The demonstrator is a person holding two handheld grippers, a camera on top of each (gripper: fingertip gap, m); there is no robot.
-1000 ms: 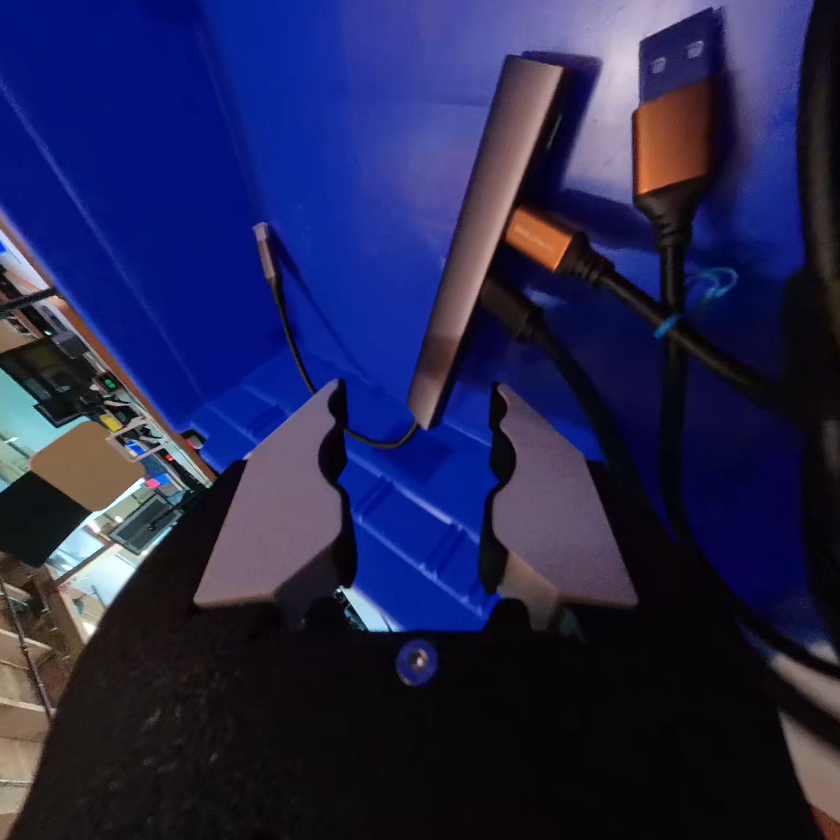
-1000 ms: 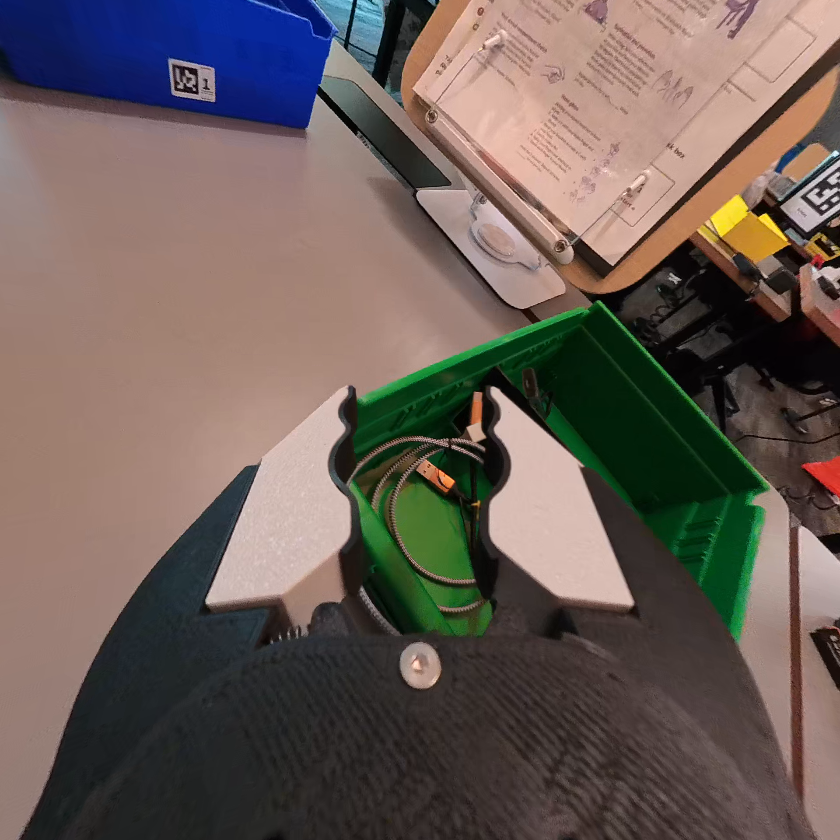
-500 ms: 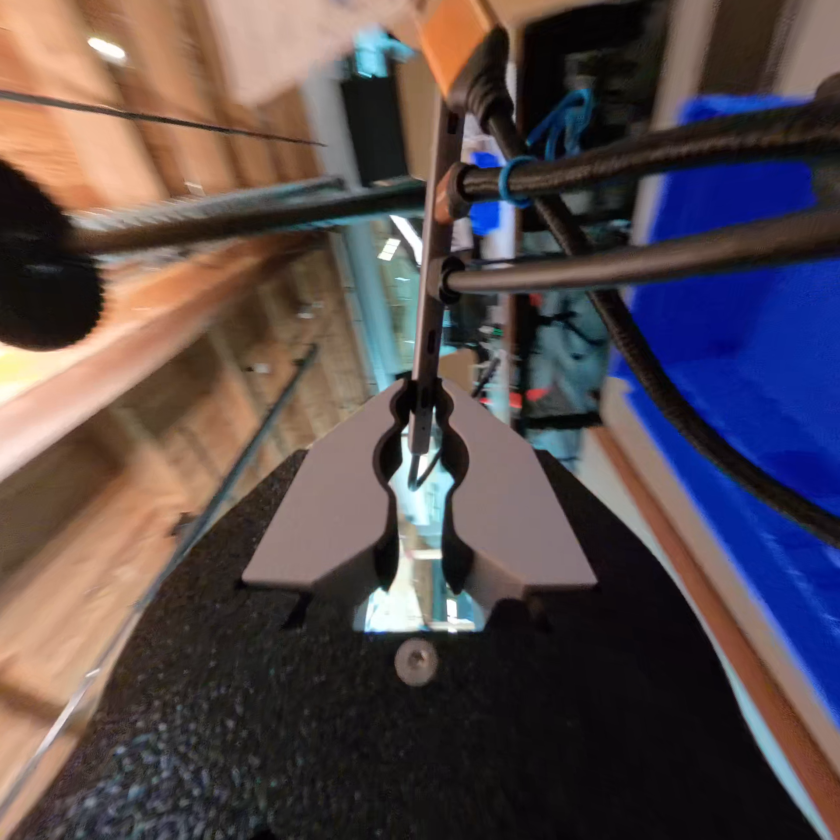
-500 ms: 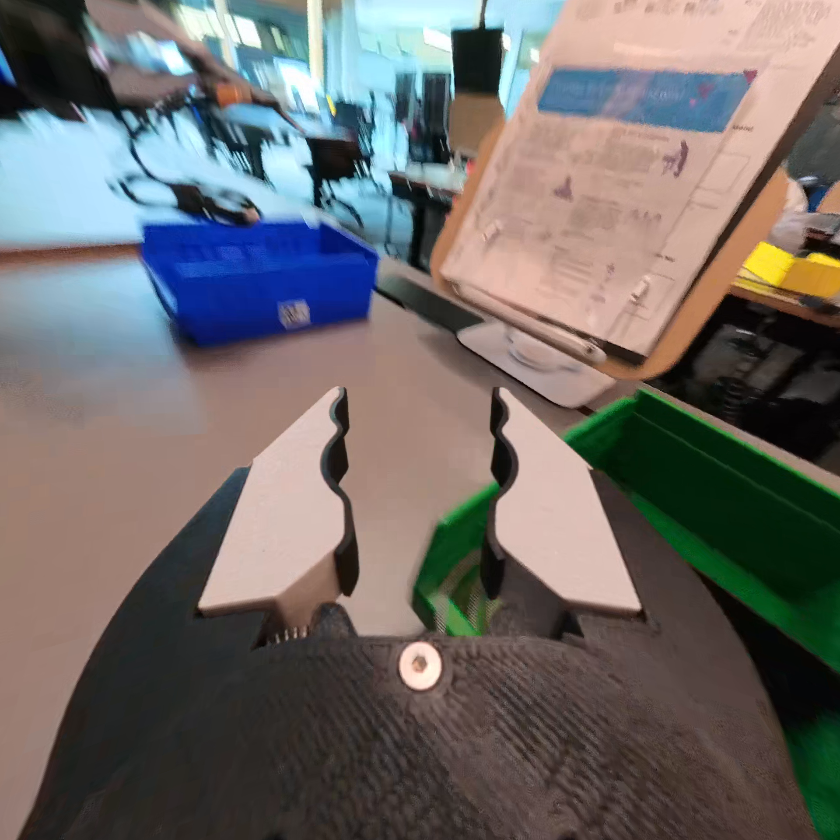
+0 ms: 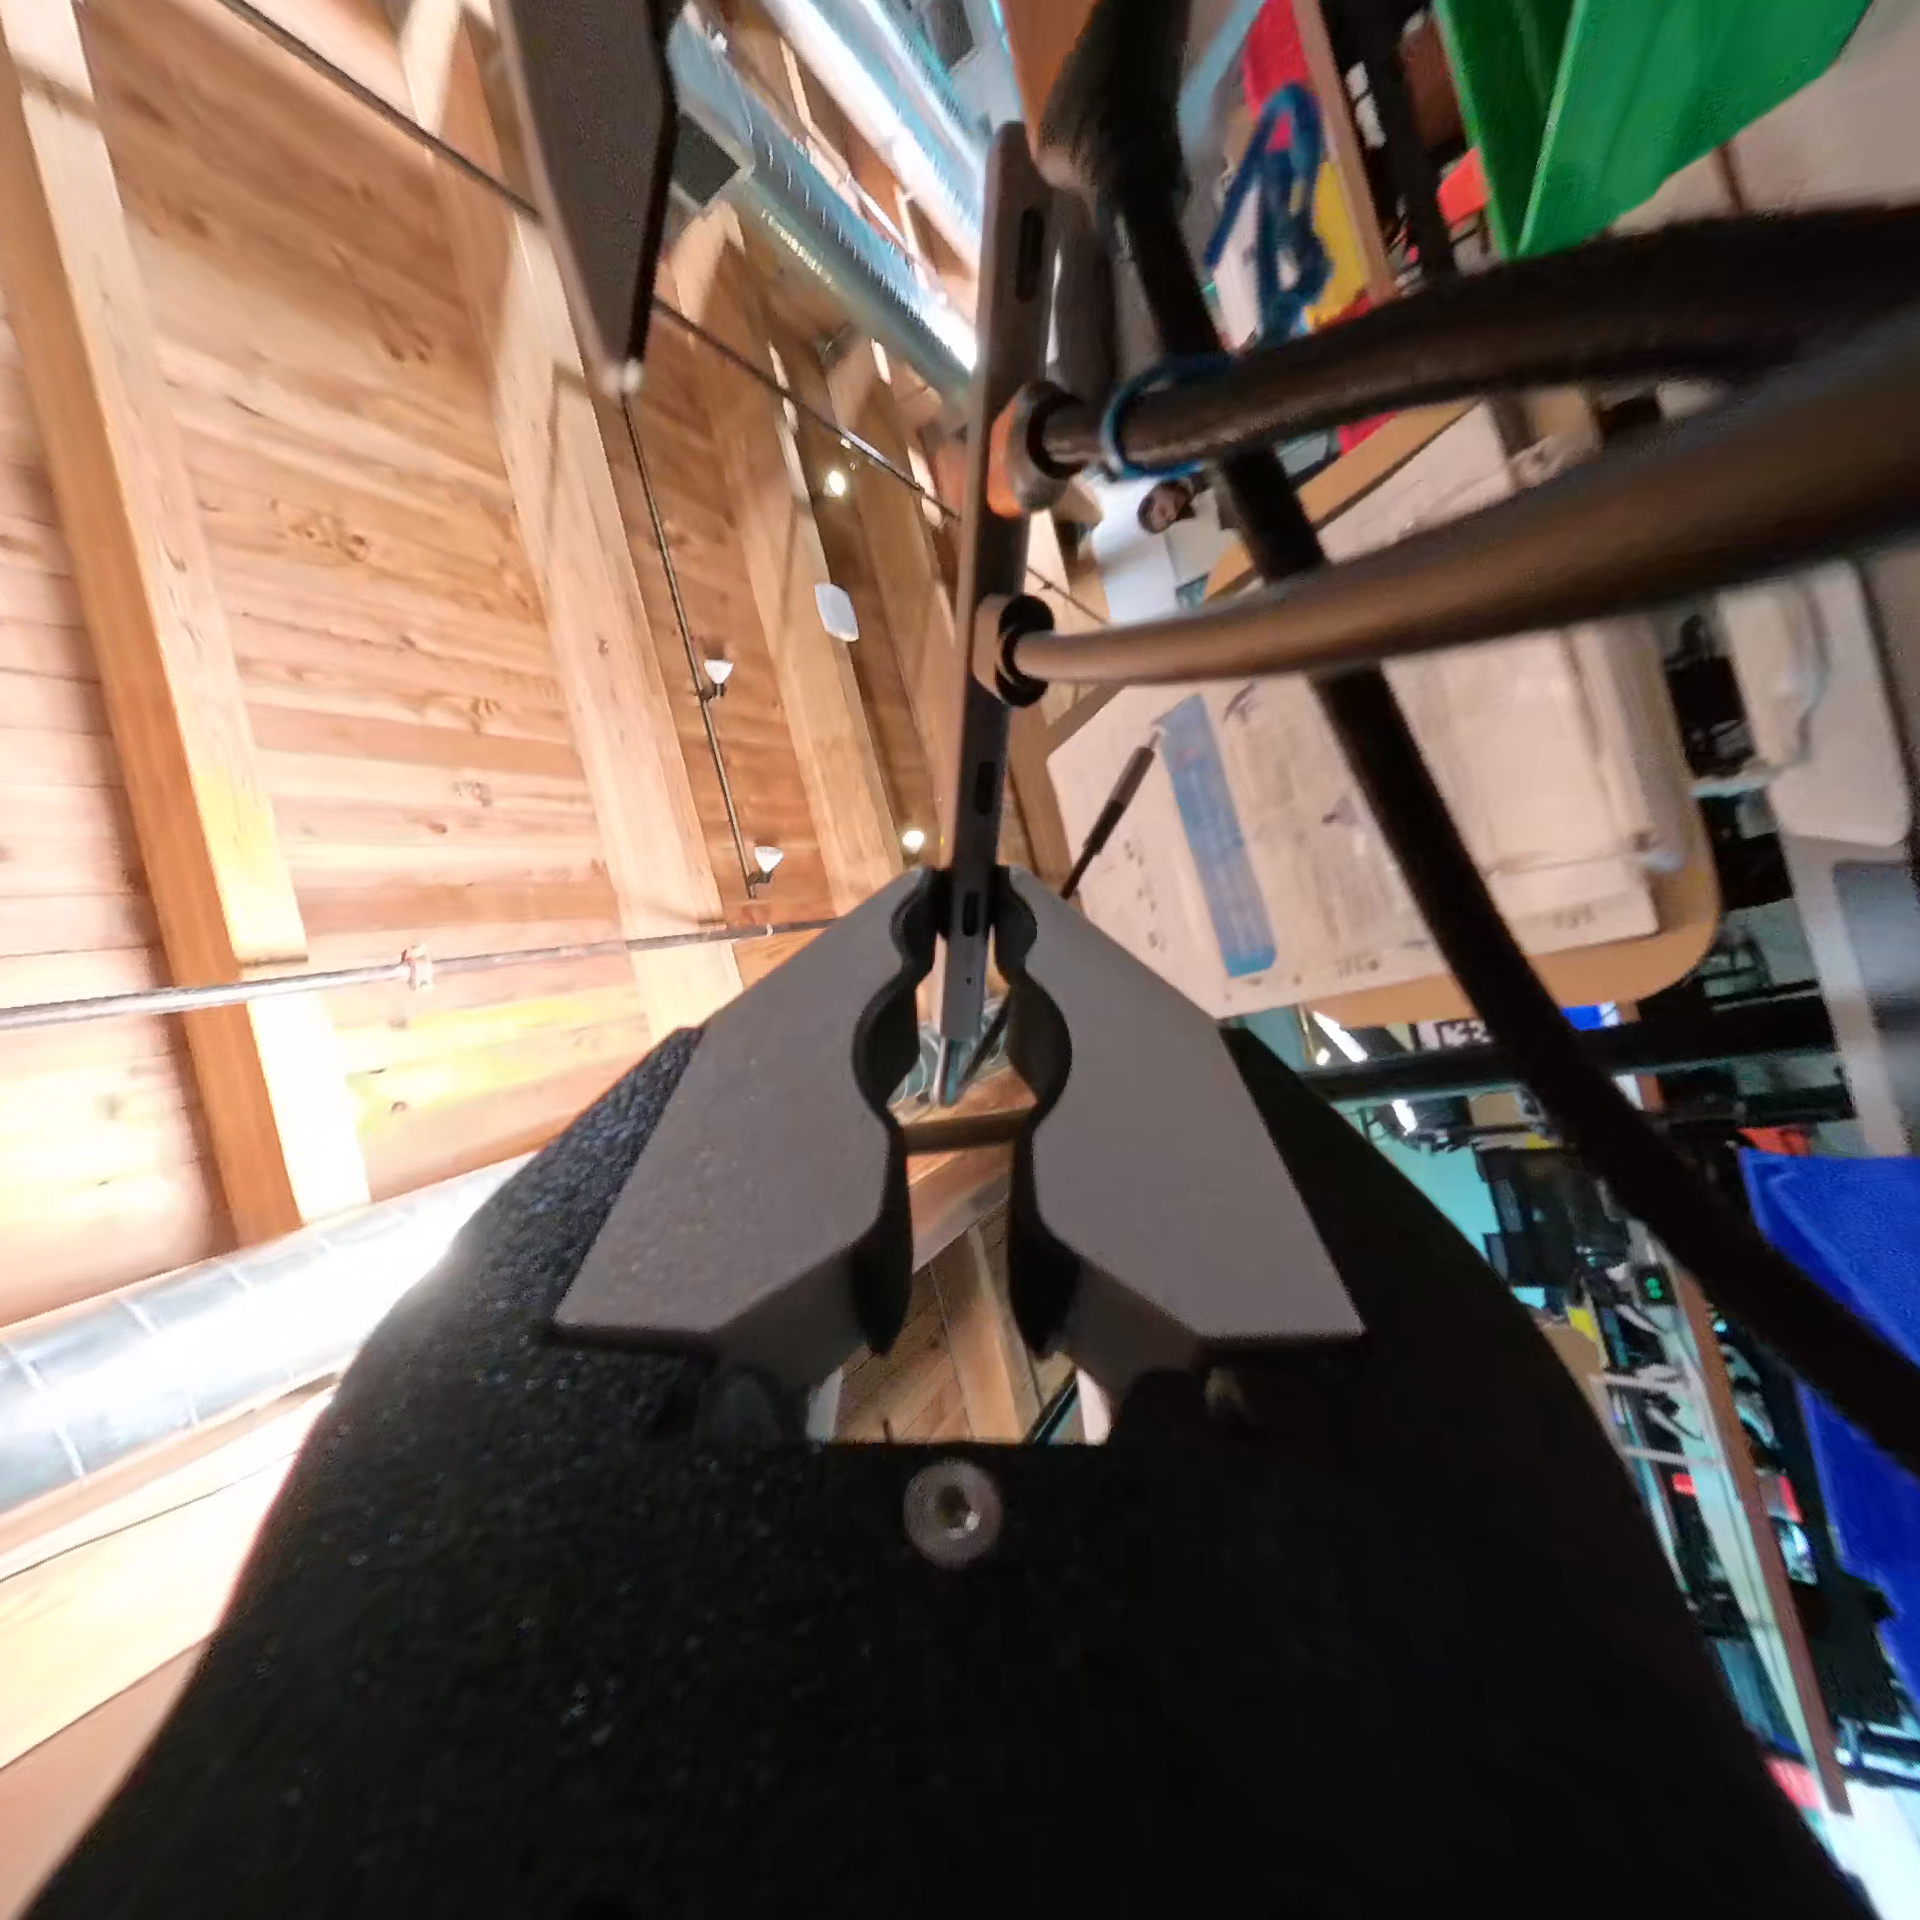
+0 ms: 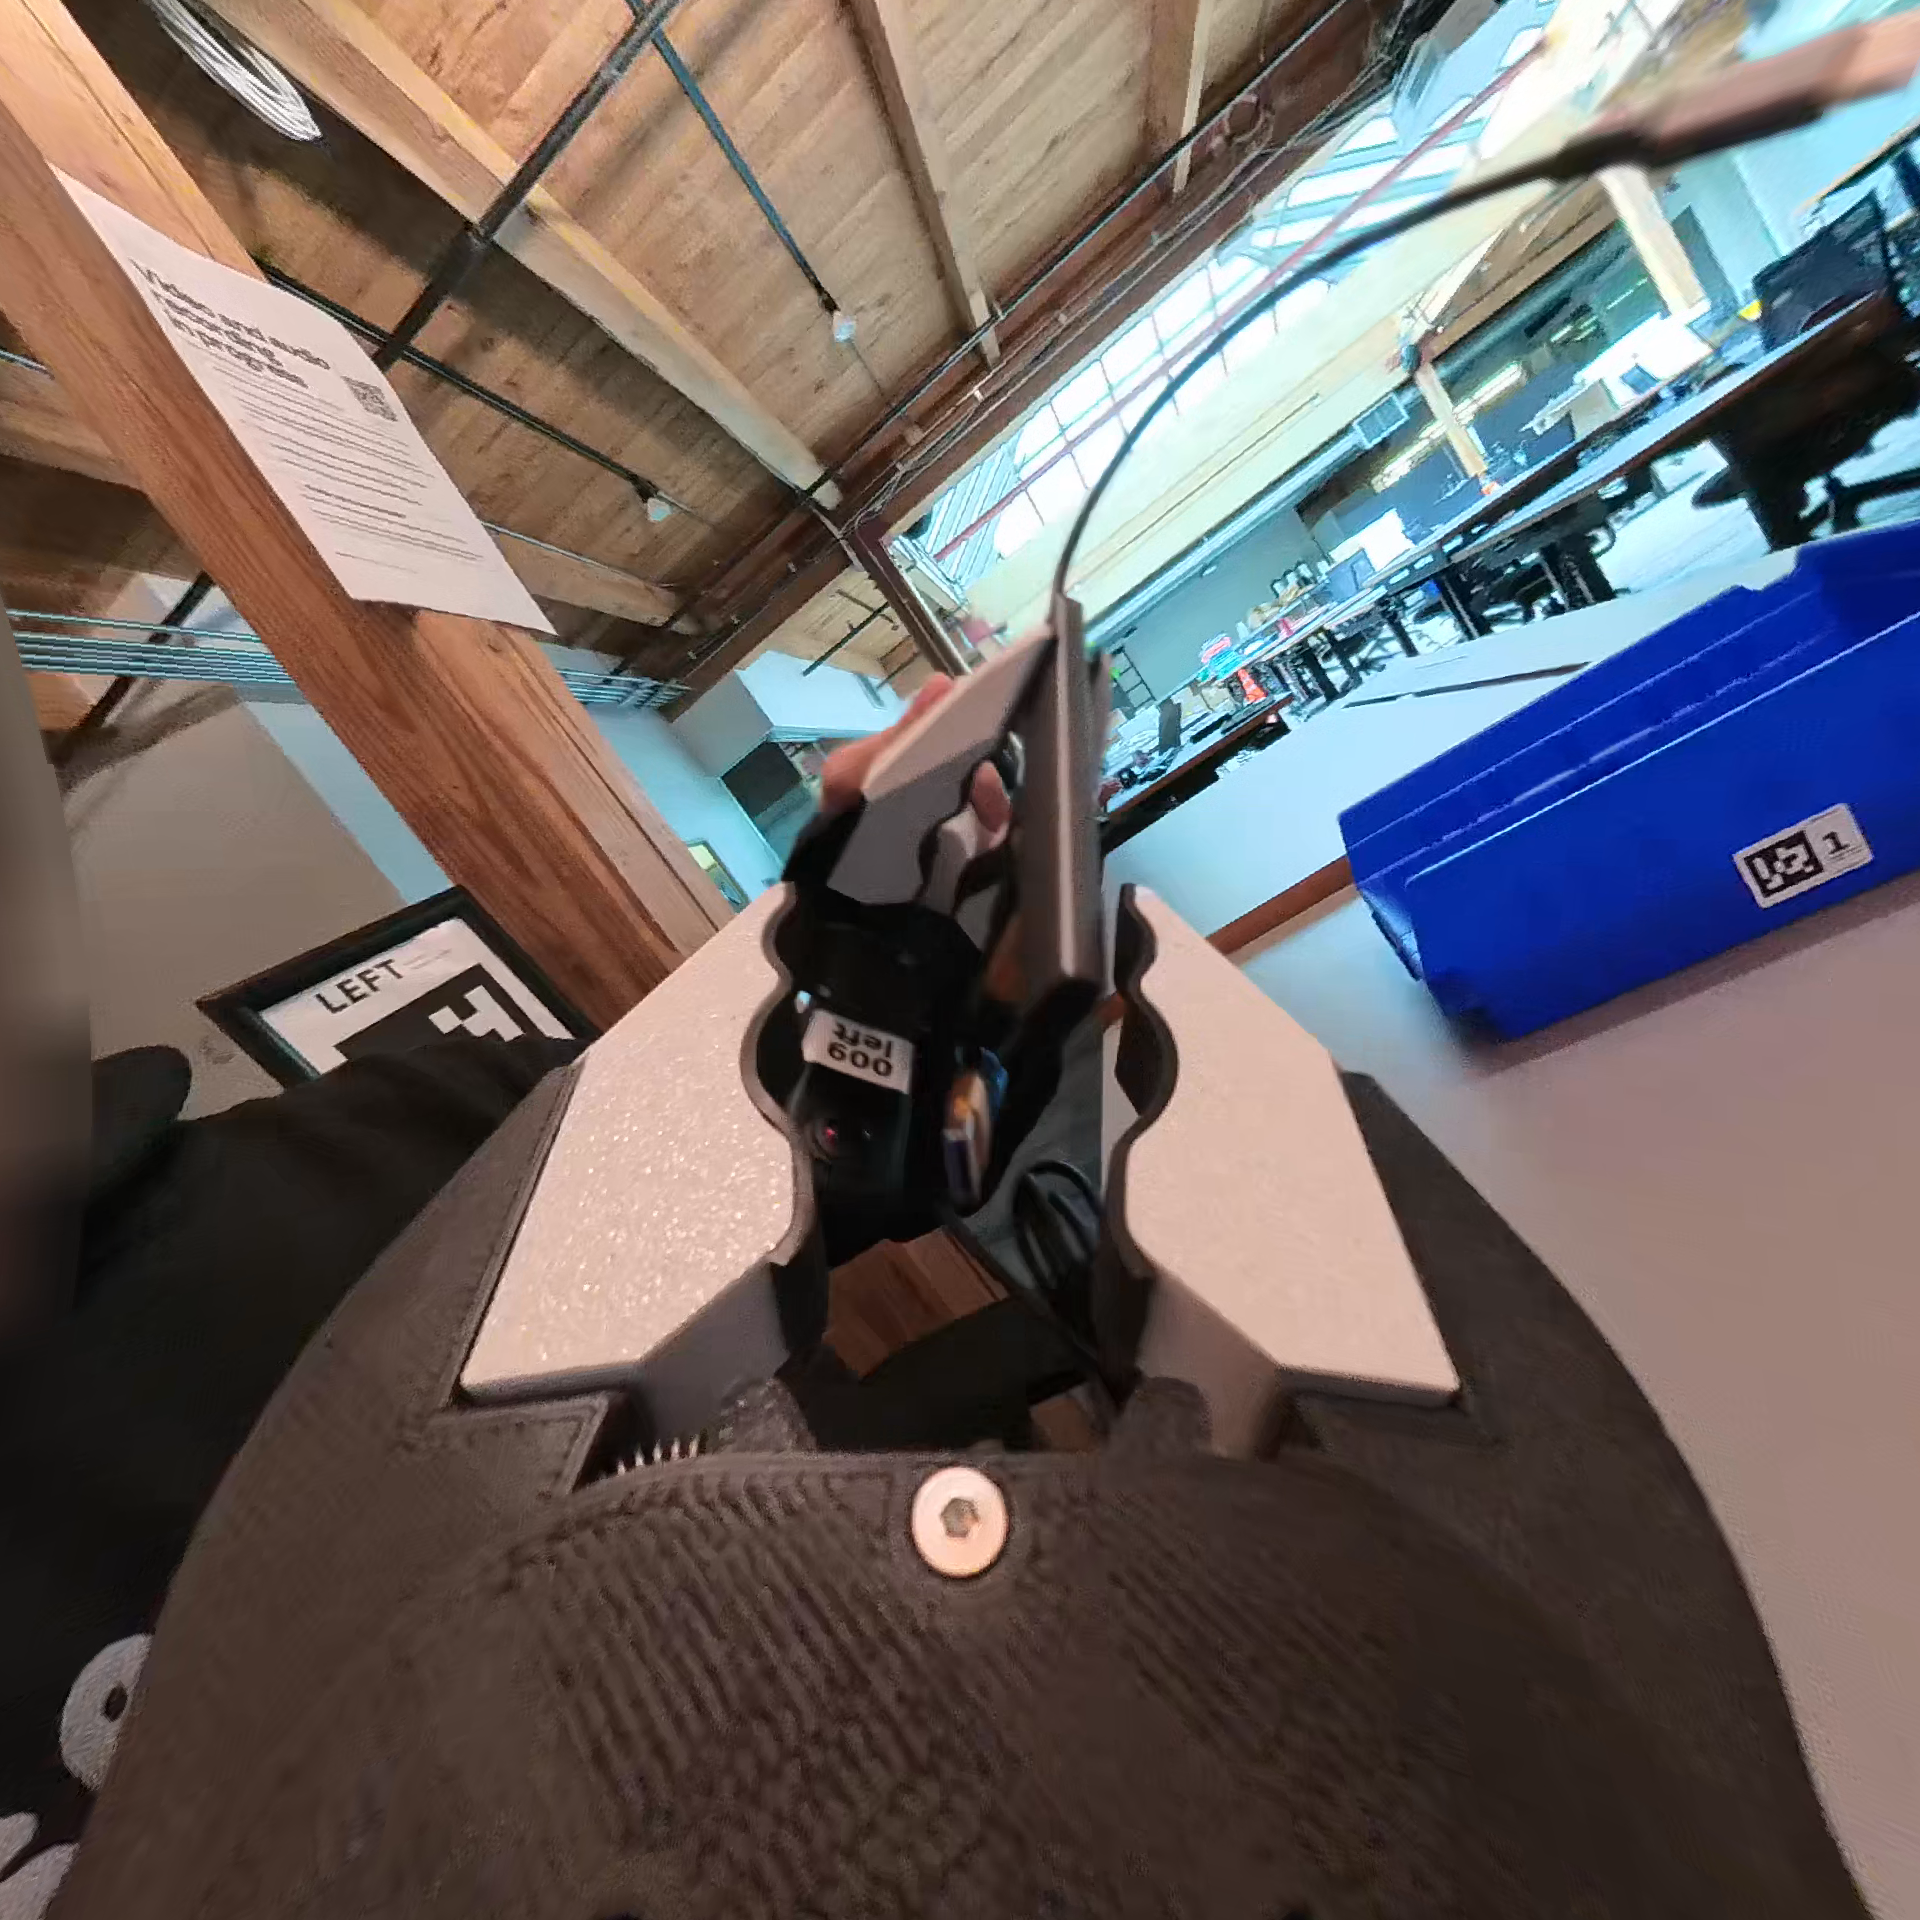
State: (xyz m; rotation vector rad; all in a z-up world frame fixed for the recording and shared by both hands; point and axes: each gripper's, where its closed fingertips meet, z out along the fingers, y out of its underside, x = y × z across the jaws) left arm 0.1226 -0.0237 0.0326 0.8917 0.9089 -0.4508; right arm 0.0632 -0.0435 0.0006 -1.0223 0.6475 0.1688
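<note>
My left gripper [image 5: 968, 894] is shut on the lower end of a thin grey USB hub [image 5: 997, 582], held edge-on and raised towards the wooden ceiling. A black cable with an orange plug [image 5: 1351, 384] and a second dark cable [image 5: 1351, 623] are plugged into the hub's side. My right gripper [image 6: 951, 914] is open and empty. It faces the left gripper [image 6: 1044, 665], and the hub [image 6: 1060, 810] hangs just beyond its fingertips, close to the right finger. The hub's thin tail cable [image 6: 1195, 395] arcs up and to the right.
A blue bin [image 6: 1610, 831] stands on the grey table [image 6: 1558, 1195] to the right. It also shows in the left wrist view [image 5: 1849, 1247], with a green bin [image 5: 1621, 114] and a paper stand [image 5: 1403, 831]. A wooden post [image 6: 416, 675] rises at the left. Spacing between my two grippers at the tips: around 8 cm.
The left gripper closed on the hub, lifted it from the blue bin and tilted upward. The right gripper swung up from the green bin to face the hub.
</note>
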